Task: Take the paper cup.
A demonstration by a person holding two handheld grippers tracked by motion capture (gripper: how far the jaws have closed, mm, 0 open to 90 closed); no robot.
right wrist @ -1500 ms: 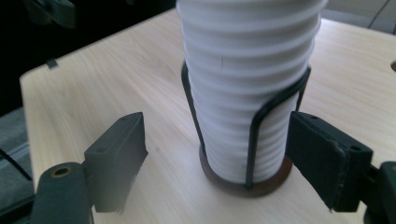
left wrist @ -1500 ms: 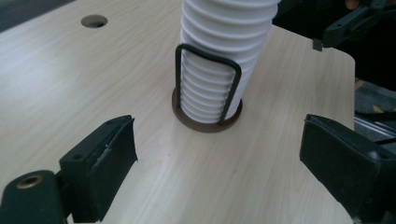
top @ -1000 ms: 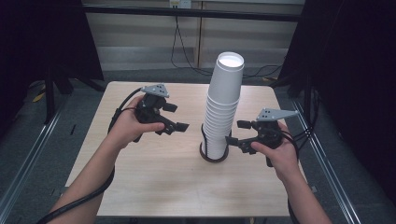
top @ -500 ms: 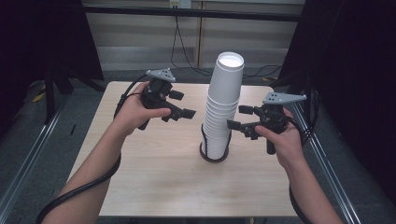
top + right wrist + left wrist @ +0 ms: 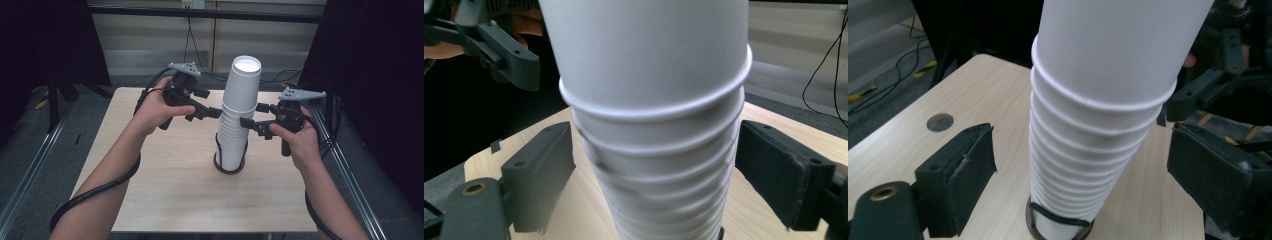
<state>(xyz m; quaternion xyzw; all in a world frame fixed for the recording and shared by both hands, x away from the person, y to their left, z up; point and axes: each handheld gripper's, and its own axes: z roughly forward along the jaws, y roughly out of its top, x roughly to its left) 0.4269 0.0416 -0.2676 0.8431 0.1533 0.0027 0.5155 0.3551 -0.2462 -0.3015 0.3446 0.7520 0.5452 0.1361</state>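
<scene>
— White paper cups, stacked upside down into one tall tower: where does the cup stack (image 5: 237, 120) stand?

— Near the middle of the pale wooden bench (image 5: 165, 190), its foot inside a dark ring (image 5: 229, 168).

— And to the left of the stack?

— The left tool (image 5: 216, 114), held in the person's left hand (image 5: 159, 107), points at the stack's upper half. In the left gripper view its two black pads (image 5: 964, 172) stand apart on either side of the cups without touching them, so it is open.

— To the right of the stack?

— The right tool (image 5: 246, 123), in the right hand (image 5: 296, 140), points at the stack from the other side, at about the same height. Its jaws have just been opening; in the right gripper view the stack sits between the pads (image 5: 541, 170), with a gap showing on each side, so nothing is gripped.
</scene>
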